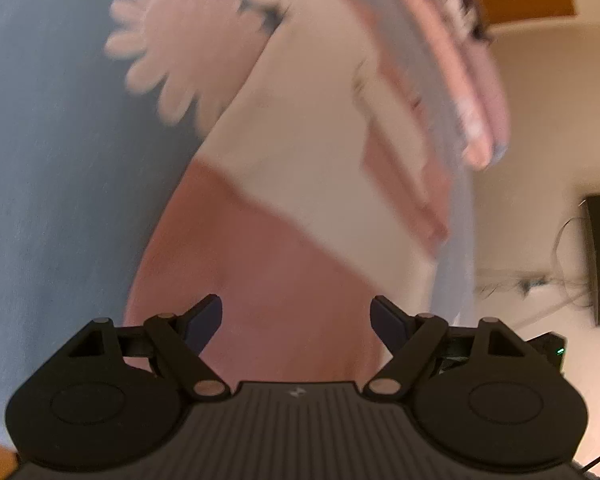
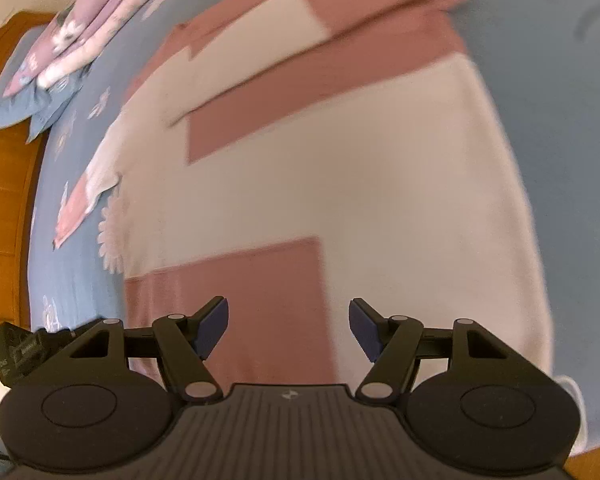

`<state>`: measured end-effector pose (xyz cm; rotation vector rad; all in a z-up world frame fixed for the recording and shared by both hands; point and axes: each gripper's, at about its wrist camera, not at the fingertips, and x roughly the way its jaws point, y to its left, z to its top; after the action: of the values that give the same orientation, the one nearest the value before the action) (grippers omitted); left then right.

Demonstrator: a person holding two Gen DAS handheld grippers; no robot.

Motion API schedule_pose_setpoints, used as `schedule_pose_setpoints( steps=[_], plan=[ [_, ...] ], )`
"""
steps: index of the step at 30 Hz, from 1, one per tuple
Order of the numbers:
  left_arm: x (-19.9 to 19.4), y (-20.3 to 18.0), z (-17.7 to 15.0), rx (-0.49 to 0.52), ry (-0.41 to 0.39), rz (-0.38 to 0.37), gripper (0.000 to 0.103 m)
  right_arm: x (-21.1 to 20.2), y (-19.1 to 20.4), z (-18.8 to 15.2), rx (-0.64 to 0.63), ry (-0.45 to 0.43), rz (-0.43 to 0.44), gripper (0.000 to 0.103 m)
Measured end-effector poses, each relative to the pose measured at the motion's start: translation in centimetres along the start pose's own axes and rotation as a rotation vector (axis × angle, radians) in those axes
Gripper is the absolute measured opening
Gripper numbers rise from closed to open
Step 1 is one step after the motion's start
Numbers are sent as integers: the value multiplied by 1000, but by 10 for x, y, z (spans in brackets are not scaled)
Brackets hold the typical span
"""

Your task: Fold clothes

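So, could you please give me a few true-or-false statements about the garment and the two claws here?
1. The left claw is open, holding nothing. True.
2. The right claw grips a fold of cloth. False: it is open, with nothing between its pads.
3. The garment is pink and cream. True.
4. The garment lies on a bare wooden floor. False: it lies on a blue bedspread with flower prints.
5. Pillows lie by the wooden headboard. True.
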<state>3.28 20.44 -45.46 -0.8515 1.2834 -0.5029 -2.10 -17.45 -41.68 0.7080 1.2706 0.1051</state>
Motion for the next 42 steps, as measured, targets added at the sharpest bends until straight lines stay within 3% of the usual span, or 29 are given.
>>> schedule_pose_setpoints(
  steps=[3, 6, 9, 12, 15, 19, 23, 24, 28, 33, 36, 39, 40, 42],
  plan=[
    [4, -2, 16, -3, -74, -109, 81, 9, 21, 8, -51, 20, 9, 72],
    [18, 0, 37, 17, -133, -117, 81, 14, 35, 7, -81, 38, 13, 72],
    [17, 23, 48, -58, -189, -85, 80, 23, 51, 5, -95, 50, 19, 72],
    [-4, 42, 53, -149, -245, -141, 80, 30, 64, -1, -111, 77, 15, 72],
    [-14, 37, 53, -136, -228, -183, 82, 37, 71, -6, -114, 91, 22, 73],
    [3, 25, 43, -122, -100, -273, 83, 44, 81, -4, -126, 101, 20, 73],
    [25, 34, 23, -148, 4, -259, 83, 47, 88, 3, -152, 96, 9, 73],
    [25, 36, 19, -141, 5, -250, 79, 48, 89, 4, -158, 93, -1, 73],
    [17, 39, 14, -142, 50, -232, 79, 53, 95, 8, -169, 112, 6, 73],
    [-16, 41, 17, -72, 16, -229, 85, 80, 118, 9, -174, 142, 168, 73],
    [-18, 54, 19, -99, 52, -158, 85, 108, 126, 7, -119, 180, 290, 72],
    [-22, 64, 18, -123, 61, -162, 85, 136, 119, -2, -44, 263, 320, 72],
    [-25, 67, 17, -128, 58, -165, 85, 141, 114, -6, -29, 279, 278, 70],
    [-28, 68, 17, -132, 58, -169, 85, 134, 102, -12, 4, 267, 287, 69]
  ],
)
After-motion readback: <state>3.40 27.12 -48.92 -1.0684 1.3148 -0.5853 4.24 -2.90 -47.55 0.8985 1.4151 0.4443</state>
